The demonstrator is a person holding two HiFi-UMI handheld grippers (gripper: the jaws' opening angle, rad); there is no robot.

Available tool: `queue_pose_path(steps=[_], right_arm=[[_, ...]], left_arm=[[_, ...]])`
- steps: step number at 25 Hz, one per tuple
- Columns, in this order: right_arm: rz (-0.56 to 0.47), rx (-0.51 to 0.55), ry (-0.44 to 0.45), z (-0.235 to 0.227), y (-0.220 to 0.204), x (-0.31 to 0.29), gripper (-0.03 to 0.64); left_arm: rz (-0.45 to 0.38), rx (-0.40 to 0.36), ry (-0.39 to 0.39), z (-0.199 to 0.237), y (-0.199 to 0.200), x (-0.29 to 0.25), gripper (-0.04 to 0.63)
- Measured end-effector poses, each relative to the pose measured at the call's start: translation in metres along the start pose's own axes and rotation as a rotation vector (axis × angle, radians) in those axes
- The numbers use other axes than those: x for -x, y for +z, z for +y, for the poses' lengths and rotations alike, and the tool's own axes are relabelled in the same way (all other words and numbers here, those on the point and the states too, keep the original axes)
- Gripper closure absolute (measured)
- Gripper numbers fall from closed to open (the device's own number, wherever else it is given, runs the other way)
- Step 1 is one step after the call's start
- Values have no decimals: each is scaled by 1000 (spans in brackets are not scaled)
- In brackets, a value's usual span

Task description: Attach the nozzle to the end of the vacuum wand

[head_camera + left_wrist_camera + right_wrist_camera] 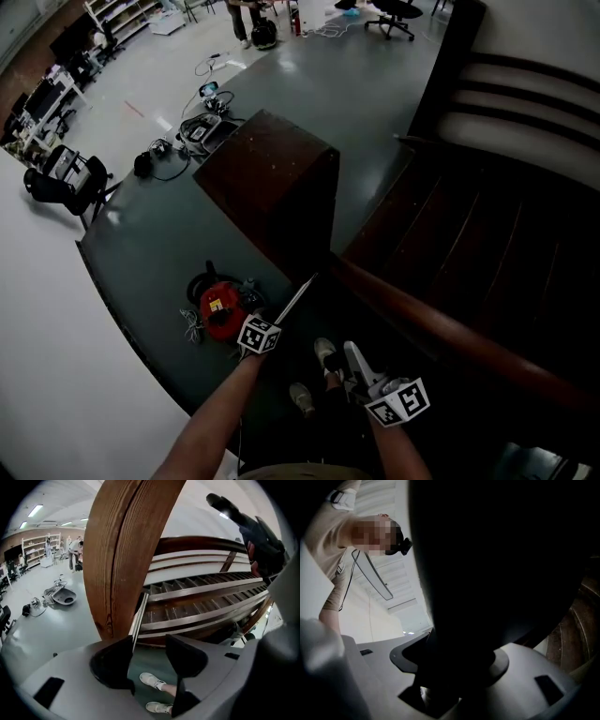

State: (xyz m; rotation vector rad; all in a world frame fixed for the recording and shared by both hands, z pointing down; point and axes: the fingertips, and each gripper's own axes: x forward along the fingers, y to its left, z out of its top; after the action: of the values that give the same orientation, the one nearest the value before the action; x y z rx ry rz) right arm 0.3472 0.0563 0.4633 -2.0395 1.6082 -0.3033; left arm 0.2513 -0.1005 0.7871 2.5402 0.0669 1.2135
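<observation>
- Rising at the right of the head view, a dark wooden staircase [469, 234] climbs behind its handrail [422, 319].
- A broad wooden newel post [126, 550] stands at the stair foot on the grey floor [141, 253].
- A red vacuum cleaner [221, 311] sits on the floor near the post, by the person's feet.
- The vacuum wand [138, 618], a thin metal tube, slants up in front of the post. The left gripper [149, 641] is released, with its jaws apart and the wand just beside the tip of its left jaw.
- The black nozzle [497, 573] fills the right gripper [457, 660], which is clenched on it, apart from the wand.
</observation>
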Motion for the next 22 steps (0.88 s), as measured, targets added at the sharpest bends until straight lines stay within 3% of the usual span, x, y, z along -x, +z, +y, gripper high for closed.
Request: queue_pose_path(steps=[5,10,14,22], right_arm=[[2,49,11,-9,-9,-2,356],[5,113,8,-19,-16,-3,356],[5,117,12,-27,-18,-3,356],[32,104,12,-35,-26,4,356]], left_arm=[[58,-5,28,17,-14,-34,385],[121,-73,39,20,-28,-68,385],[186,-144,90,37,-33,-90,385],[226,-157,122,46,-19,-112,387]])
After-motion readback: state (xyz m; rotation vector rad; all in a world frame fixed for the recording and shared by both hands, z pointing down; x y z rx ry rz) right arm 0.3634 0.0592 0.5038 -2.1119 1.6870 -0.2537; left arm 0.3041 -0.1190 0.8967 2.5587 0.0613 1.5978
